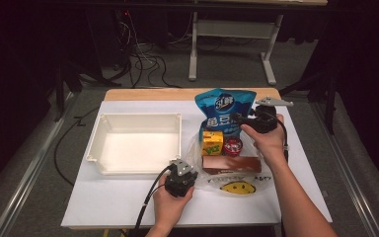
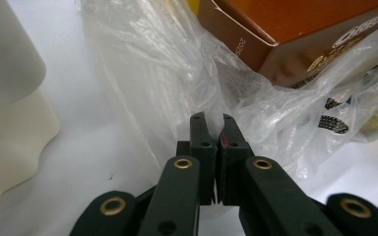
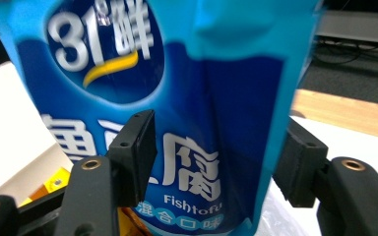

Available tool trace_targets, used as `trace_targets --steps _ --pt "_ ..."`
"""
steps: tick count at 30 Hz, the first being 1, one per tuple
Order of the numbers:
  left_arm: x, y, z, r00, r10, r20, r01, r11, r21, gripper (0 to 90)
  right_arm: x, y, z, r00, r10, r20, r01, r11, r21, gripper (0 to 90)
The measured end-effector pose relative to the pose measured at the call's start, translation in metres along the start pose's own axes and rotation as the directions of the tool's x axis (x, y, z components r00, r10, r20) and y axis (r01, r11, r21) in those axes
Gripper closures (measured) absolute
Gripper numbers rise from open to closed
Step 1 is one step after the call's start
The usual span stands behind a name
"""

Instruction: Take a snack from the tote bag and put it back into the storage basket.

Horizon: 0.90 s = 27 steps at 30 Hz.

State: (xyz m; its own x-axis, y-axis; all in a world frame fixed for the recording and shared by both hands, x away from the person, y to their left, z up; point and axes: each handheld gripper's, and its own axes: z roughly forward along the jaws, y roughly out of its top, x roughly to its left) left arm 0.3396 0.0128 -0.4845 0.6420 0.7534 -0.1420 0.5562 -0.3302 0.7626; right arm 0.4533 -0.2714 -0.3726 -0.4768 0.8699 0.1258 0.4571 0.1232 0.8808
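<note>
Two tongs at work on a clear plastic bag (image 1: pixel 212 173) full of snacks. Left tongs (image 1: pixel 181 180) closed, jaws pinched together on the bag's film at its near edge, in the left gripper view (image 2: pixel 215 132) a fold of plastic sits right at the tips; looks like they pin the bag down. Right tongs (image 1: pixel 242 120) spread around the blue pouch (image 1: pixel 222 111), which stands upright at the far end of the bag. In the right gripper view (image 3: pixel 216 162) the pouch (image 3: pixel 177 98) fills the gap between the jaws, left pad on or just off its face, right pad beside its edge with a sliver of gap; cannot tell if either presses yet, so I read it as open, not a firm grip.

Step in hand, my read: unpacking the bag, pouch is the item being taken. Next move calls for closing the right tongs squarely on the pouch, lifting it free of the film while the left keeps the bag held, then likely over to the white tray (image 1: pixel 103 129), which sits left of the left tongs on the surface (image 1: pixel 103 207).

Also in the bag, between the two tongs: yellow box (image 1: pixel 212 142), small red can (image 1: pixel 233 146), brown box (image 1: pixel 231 163). Brown box shows just beyond the left tips (image 2: pixel 285 29).
</note>
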Motion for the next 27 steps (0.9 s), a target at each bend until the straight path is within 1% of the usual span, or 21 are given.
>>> trace_targets --steps 2,3,4,6,8,10,11,13,16,18,19,22,24,26,27 --pt "0.0 0.0 0.0 1.0 -0.002 0.001 0.002 1.0 -0.001 87.7 0.0 -0.001 0.002 1.0 -0.003 0.0 0.003 1.0 0.003 40.0" --pt "0.0 0.0 0.0 1.0 -0.001 0.002 0.001 1.0 0.0 87.8 -0.001 -0.001 0.004 1.0 -0.006 -0.003 0.006 1.0 -0.011 41.2" --pt "0.0 0.0 0.0 1.0 -0.001 0.002 0.001 1.0 0.0 87.7 -0.001 0.0 0.004 1.0 -0.001 -0.007 0.001 1.0 -0.019 44.7" --pt "0.0 0.0 0.0 1.0 0.0 0.004 0.0 1.0 0.0 87.8 0.002 0.0 0.002 1.0 -0.01 0.001 0.01 0.999 -0.034 61.4" --pt "0.0 0.0 0.0 1.0 0.0 0.005 0.0 1.0 0.0 87.7 0.007 -0.001 0.001 0.9994 -0.035 0.006 0.035 0.999 -0.033 81.3" --pt "0.001 0.0 0.0 1.0 -0.004 0.005 0.004 1.0 -0.001 87.7 0.012 -0.001 0.001 0.9983 -0.058 0.009 0.058 0.998 -0.023 87.9" --pt "0.001 0.0 0.0 1.0 -0.004 0.005 0.004 1.0 -0.001 87.8 0.016 -0.001 0.001 0.9974 -0.07 0.019 0.071 0.997 -0.017 89.2" --pt "0.0 0.0 0.0 1.0 -0.003 0.003 0.003 1.0 -0.001 87.8 0.021 0.0 0.0 0.9962 -0.086 0.016 0.086 0.996 -0.015 90.0" --pt "0.001 0.0 0.0 1.0 -0.007 0.003 0.007 1.0 0.0 88.0 0.029 0.002 -0.003 0.9957 -0.091 0.015 0.092 0.995 -0.03 90.0" --pt "0.001 0.0 0.0 1.0 -0.008 0.002 0.008 1.0 0.001 88.2 0.031 0.003 -0.004 0.9953 -0.096 0.015 0.096 0.995 -0.038 90.0" --pt "0.001 0.0 0.0 1.0 -0.01 0.001 0.01 1.0 0.0 88.3 0.032 0.006 -0.008 0.9967 -0.08 0.014 0.08 0.995 -0.055 90.0" --pt "0.001 0.0 0.0 1.0 -0.009 0.0 0.009 1.0 0.0 88.3 0.032 0.012 -0.016 0.9981 -0.061 0.003 0.061 0.994 -0.088 90.0" --pt "0.0 0.0 0.001 0.9999 -0.01 -0.002 0.01 0.9999 -0.003 88.3 0.032 0.015 -0.022 0.9982 -0.061 0.0 0.06 0.992 -0.109 90.0" --pt "0.0 0.0 0.001 1.0 -0.008 -0.003 0.008 1.0 -0.002 88.3 0.033 0.019 -0.027 0.9983 -0.058 0.007 0.058 0.99 -0.125 90.0" --pt "0.0 0.0 0.001 1.0 -0.008 -0.005 0.008 1.0 -0.002 88.3 0.033 0.021 -0.03 0.9988 -0.049 0.002 0.049 0.99 -0.134 90.0"
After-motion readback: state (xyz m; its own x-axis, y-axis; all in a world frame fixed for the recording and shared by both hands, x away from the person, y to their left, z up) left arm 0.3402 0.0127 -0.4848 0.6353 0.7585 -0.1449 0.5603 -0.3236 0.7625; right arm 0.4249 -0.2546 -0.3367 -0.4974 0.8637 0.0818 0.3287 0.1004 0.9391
